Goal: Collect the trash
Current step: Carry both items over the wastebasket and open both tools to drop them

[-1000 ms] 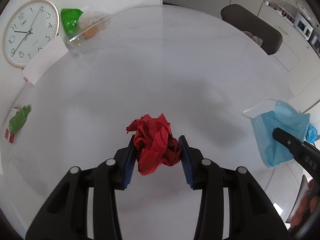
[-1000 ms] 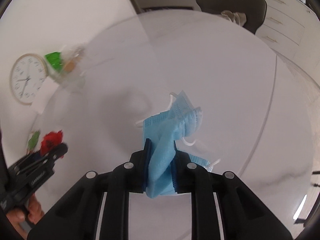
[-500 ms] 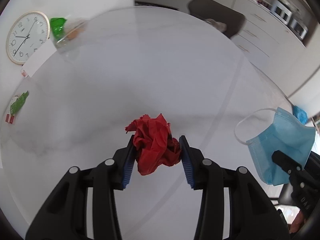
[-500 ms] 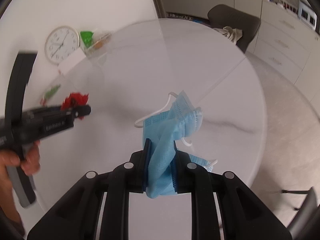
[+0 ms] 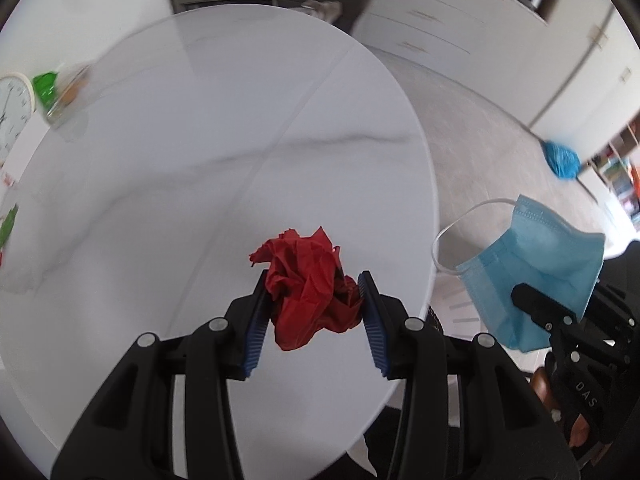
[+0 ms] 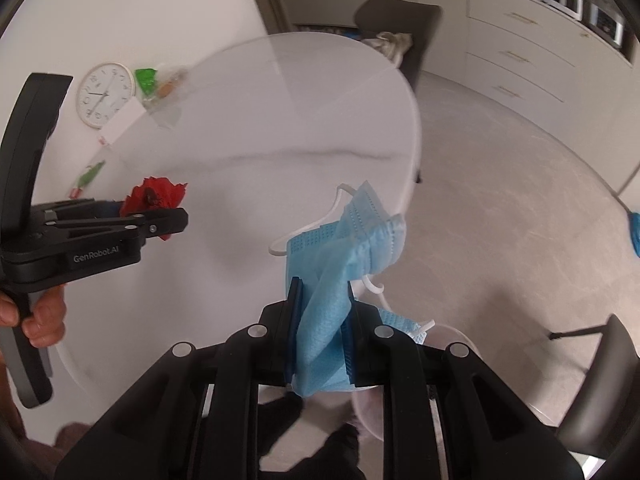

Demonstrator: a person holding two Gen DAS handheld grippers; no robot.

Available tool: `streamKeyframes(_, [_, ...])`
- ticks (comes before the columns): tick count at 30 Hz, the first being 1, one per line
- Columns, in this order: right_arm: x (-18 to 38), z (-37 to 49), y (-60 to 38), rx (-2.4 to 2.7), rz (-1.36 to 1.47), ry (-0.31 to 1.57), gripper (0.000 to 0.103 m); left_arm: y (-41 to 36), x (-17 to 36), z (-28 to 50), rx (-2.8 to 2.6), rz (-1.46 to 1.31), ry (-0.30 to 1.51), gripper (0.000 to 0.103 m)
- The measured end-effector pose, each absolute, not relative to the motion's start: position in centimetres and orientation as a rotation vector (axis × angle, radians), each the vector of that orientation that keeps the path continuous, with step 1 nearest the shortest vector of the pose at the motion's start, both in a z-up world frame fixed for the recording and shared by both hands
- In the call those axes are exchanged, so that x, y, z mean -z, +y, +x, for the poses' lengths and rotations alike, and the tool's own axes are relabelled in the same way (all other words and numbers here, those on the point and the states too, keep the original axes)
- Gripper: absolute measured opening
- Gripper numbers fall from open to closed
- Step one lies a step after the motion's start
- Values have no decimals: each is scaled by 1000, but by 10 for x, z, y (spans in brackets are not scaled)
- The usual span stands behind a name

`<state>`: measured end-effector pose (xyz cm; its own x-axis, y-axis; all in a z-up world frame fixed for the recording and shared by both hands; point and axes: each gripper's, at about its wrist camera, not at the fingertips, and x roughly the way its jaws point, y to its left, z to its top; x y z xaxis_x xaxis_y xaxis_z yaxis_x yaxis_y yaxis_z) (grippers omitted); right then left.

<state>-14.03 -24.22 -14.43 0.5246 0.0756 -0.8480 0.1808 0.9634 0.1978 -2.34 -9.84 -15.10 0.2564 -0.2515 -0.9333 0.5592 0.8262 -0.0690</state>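
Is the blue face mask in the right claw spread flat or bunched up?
Bunched. The pleated blue face mask is twisted and folded between the shut right claw, one white ear loop sticking out.

Two wrist fisheyes above the round table (image 5: 160, 208)
Both look forward and down over it from its near edge; both catch the wall clock (image 6: 105, 94) at far left.

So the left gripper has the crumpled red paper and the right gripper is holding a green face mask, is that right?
Not quite: the face mask is blue, not green, as the right wrist view shows it pinched in the right gripper. The rest holds: the left gripper is shut on the crumpled red paper.
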Motion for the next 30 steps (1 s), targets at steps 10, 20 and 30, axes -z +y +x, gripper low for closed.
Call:
streamKeyframes(10, [188, -228, -308, 236, 348, 1104, 19, -197, 176, -104, 857, 505, 1172, 42])
streamKeyframes(20, [261, -283, -354, 353, 449, 1230, 19, -291, 300, -175, 1119, 649, 1328, 58])
streamKeyframes(30, [290, -300, -383, 355, 500, 1249, 20, -299, 335, -206, 1104, 726, 1373, 90])
